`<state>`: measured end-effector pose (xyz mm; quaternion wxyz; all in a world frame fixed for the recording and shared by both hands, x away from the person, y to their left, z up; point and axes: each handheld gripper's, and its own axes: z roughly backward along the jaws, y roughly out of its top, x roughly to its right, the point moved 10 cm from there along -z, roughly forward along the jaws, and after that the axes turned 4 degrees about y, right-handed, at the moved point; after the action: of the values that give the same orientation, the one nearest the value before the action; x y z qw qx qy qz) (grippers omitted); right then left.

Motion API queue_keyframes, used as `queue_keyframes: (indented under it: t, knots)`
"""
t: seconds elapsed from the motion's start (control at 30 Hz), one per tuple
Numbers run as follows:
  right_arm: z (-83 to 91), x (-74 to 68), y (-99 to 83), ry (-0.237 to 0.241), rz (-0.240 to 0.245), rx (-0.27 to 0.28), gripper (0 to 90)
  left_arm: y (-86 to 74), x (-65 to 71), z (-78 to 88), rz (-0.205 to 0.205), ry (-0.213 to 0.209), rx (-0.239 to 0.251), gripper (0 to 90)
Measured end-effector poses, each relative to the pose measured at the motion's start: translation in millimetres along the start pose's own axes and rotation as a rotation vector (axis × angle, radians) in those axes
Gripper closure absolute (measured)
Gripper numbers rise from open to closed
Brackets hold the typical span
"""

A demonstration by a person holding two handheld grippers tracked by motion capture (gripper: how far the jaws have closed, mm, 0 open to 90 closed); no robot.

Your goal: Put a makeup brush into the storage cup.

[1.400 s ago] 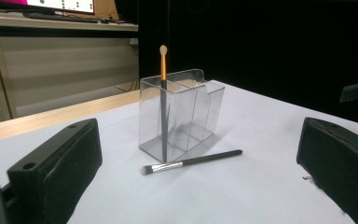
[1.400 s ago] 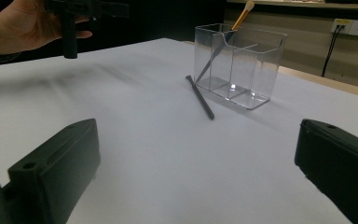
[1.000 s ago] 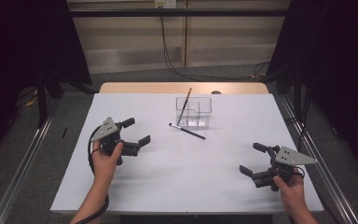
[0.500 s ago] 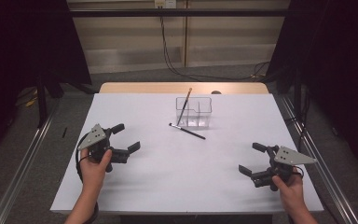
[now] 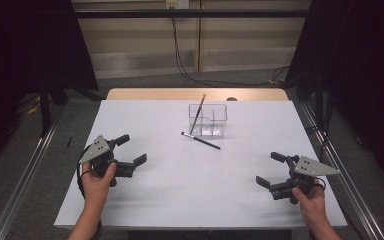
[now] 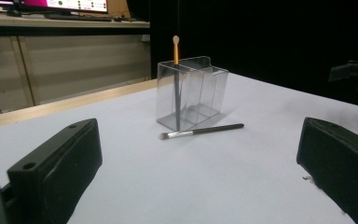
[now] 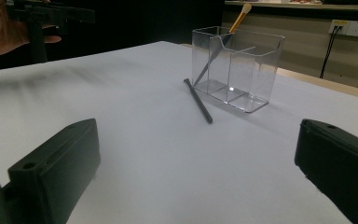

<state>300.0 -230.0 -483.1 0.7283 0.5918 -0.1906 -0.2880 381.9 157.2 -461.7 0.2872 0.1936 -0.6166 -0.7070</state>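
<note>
On table (image 5: 150,210), two brushes (image 5: 201,141) (image 5: 198,114).

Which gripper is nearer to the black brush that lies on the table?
The left gripper, by a small margin. It sits to the left of the black brush, slightly nearer the person. The right gripper sits to the brush's right, farther toward the person's edge.
</note>
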Motion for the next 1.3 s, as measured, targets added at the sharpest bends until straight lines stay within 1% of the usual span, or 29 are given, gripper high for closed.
queue_keyframes:
  t: [0.27,0.33,0.43,0.53,0.57,0.7,0.83,0.9,0.97,1.0,1.03,1.1,1.17,1.2,1.3]
  knots:
    - [-0.2,0.4,0.4,0.0,0.001,0.001,0.0,-0.7,-2.3,7.2,0.0,0.006,0.003,0.0]
    - [-0.4,0.3,0.6,0.001,0.001,0.001,0.0,-3.0,-2.9,8.7,-0.003,0.01,-0.007,0.0]
    - [-1.3,0.9,0.9,0.001,0.0,0.002,0.0,-4.5,-4.2,11.5,0.004,0.013,-0.002,0.0]
    - [-2.8,0.3,0.1,0.007,-0.004,-0.001,0.0,-4.6,-3.7,12.5,0.003,0.012,0.001,0.0]
    - [-3.2,0.1,0.1,0.009,-0.004,-0.002,0.0,-5.5,-3.5,14.4,-0.01,0.009,-0.005,0.0]
    - [-4.2,-0.1,1.1,0.013,-0.002,0.002,0.0,-6.4,-3.6,17.9,-0.014,0.014,-0.003,0.0]
    - [-5.1,0.7,1.3,0.014,-0.003,0.002,0.0,-7.6,-3.2,20.7,-0.01,0.016,0.0,0.0]
    - [-5.6,0.8,1.4,0.013,-0.002,0.002,0.0,-9.6,-3.2,23.0,-0.015,0.018,-0.007,0.0]
    - [-7.1,1.1,2.1,0.017,-0.003,0.002,0.0,-11.3,-3.1,25.0,-0.009,0.018,-0.008,0.0]
    - [-7.1,1.1,2.1,0.017,-0.003,0.002,0.0,-12.4,-3.9,26.3,-0.015,0.023,-0.012,0.0]
    - [-7.6,1.1,2.4,0.017,-0.003,0.003,0.0,-13.3,-3.4,27.2,-0.007,0.02,-0.012,0.0]
    - [-8.7,1.3,3.2,0.016,-0.002,0.005,0.0,-15.5,-3.9,29.3,-0.018,0.024,-0.021,0.0]
    - [-10.5,1.4,4.2,0.02,0.001,0.005,0.0,-16.5,-2.3,30.9,-0.01,0.021,-0.019,0.0]
    - [-11.3,1.4,4.6,0.02,0.002,0.006,0.0,-16.7,-2.6,32.2,-0.019,0.022,-0.02,0.0]
    - [-13.4,1.3,5.7,0.023,0.007,0.006,0.0,-16.8,-2.0,37.9,-0.013,0.024,-0.014,0.0]
